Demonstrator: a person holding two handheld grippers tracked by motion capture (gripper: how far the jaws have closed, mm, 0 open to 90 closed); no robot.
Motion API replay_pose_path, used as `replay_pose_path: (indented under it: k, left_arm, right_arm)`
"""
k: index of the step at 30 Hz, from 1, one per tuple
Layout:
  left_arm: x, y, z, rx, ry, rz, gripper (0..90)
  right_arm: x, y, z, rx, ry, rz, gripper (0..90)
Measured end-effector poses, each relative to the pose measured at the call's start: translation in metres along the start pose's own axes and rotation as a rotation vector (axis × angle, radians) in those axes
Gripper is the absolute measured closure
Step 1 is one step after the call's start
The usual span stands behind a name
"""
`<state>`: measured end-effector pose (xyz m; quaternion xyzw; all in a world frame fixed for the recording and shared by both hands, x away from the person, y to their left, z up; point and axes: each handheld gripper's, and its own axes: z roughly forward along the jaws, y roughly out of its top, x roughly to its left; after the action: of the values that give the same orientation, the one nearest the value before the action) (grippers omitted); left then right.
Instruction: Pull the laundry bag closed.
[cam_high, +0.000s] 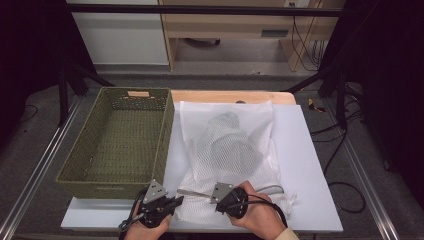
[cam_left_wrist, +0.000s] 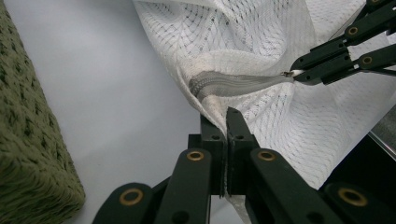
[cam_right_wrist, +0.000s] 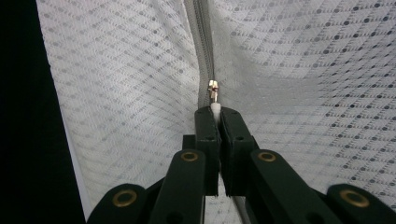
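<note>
A white mesh laundry bag (cam_high: 227, 145) with a grey garment inside lies on the white board (cam_high: 300, 150). Its grey zipper (cam_high: 270, 189) runs along the near edge. My left gripper (cam_high: 176, 202) sits at the bag's near left corner. In the left gripper view this gripper (cam_left_wrist: 226, 116) is shut on the mesh fabric (cam_left_wrist: 243, 37) just below the zipper's end (cam_left_wrist: 205, 86). My right gripper (cam_high: 214, 196) is a little to the right. In the right gripper view it (cam_right_wrist: 215, 112) is shut on the white pull tab of the zipper slider (cam_right_wrist: 213, 88). The zipper (cam_right_wrist: 201, 46) runs away from it.
An empty green woven basket (cam_high: 162, 145) stands left of the bag, close to the left hand, and its wall (cam_left_wrist: 28, 140) appears in the left gripper view. The right gripper (cam_left_wrist: 295, 74) shows there too. Black frame poles and cables stand around the table.
</note>
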<state>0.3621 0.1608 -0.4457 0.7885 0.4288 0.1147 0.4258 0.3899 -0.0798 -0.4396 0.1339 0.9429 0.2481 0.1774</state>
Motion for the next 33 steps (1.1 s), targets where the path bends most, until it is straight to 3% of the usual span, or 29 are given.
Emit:
replay_pose_path:
  k: [10,13,17,33]
  left_arm:
    - [-0.001,0.003,-0.002,-0.006,0.006,0.006,88.8]
    - [0.004,0.004,-0.005,-0.016,-0.010,-0.018,88.9]
    - [0.000,0.004,-0.003,-0.002,-0.008,0.003,88.9]
    - [0.001,0.002,-0.005,0.006,0.008,0.005,88.9]
  right_arm:
    - [-0.002,0.003,-0.006,0.024,0.009,-0.019,87.3]
    - [-0.004,0.001,-0.007,0.033,0.001,-0.017,87.3]
    - [-0.005,-0.001,-0.009,0.038,0.006,-0.020,87.3]
    - [-0.017,-0.027,-0.022,0.085,0.005,-0.003,87.3]
